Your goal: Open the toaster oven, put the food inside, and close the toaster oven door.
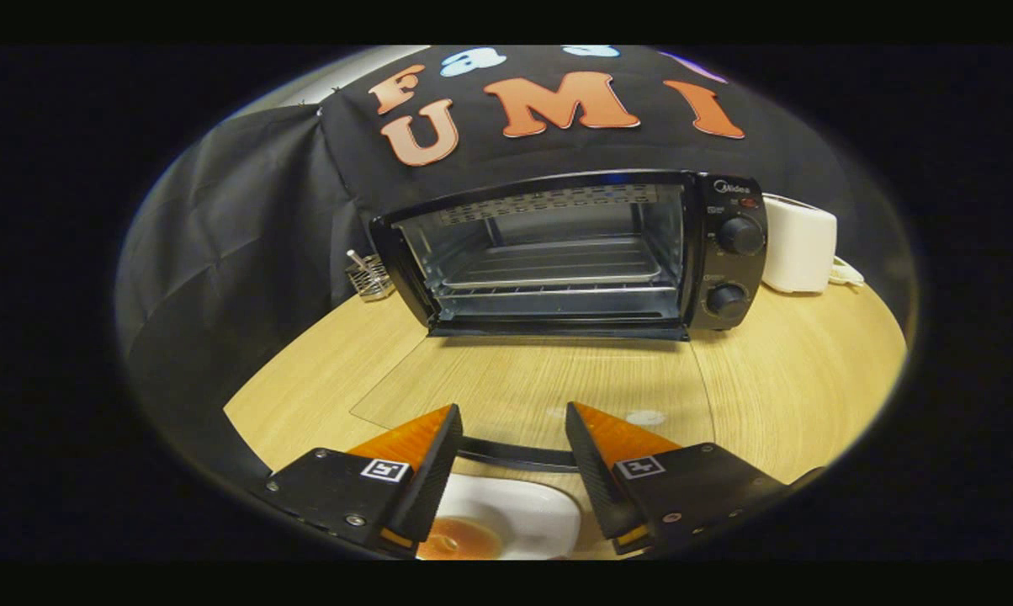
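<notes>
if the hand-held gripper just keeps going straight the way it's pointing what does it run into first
Probably the handle of the open glass door, lying just beyond the open hand-held gripper. If it passes above that, the toaster oven cavity comes next; depth is unclear.

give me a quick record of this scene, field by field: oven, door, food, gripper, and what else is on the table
oven: on the wooden table, open, tray inside
door: glass, folded down flat toward the gripper, handle just ahead of the fingers
food: on a white plate, between and below the fingers, not yet in the oven
gripper: open, holding nothing
other: white appliance right of the oven, wire basket left of it
</notes>
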Tool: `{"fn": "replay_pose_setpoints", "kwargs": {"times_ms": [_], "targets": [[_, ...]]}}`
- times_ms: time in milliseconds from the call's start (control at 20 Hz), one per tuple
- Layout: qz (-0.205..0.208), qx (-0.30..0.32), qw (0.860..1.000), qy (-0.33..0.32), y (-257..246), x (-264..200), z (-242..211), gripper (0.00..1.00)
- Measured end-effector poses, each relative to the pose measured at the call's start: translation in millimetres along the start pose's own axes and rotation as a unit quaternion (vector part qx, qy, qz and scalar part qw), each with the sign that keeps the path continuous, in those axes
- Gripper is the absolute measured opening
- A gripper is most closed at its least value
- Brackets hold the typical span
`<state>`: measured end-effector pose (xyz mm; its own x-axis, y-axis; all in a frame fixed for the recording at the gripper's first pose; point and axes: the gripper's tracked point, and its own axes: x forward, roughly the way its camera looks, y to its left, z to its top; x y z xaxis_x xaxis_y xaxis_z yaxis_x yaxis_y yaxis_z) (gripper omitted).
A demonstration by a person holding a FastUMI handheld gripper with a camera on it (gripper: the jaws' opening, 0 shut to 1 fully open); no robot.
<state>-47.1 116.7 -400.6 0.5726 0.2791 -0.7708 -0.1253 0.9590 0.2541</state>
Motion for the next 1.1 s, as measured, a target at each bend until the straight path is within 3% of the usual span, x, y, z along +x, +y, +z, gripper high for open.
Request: {"fn": "replay_pose_setpoints", "kwargs": {"times_ms": [300, 400, 550, 1100], "targets": [[0.008, -0.022, 1.0, -0.009, 5.2, -12.0, -0.5, 0.76], [0.011, -0.028, 0.999, -0.021, 7.6, -22.7, 3.1, 0.87], [0.026, -0.045, 0.997, -0.049, 18.5, -46.2, 9.7, 0.96], [0.073, -0.095, 0.992, 0.045, 45.8, -103.0, -84.6, 0.99]]}}
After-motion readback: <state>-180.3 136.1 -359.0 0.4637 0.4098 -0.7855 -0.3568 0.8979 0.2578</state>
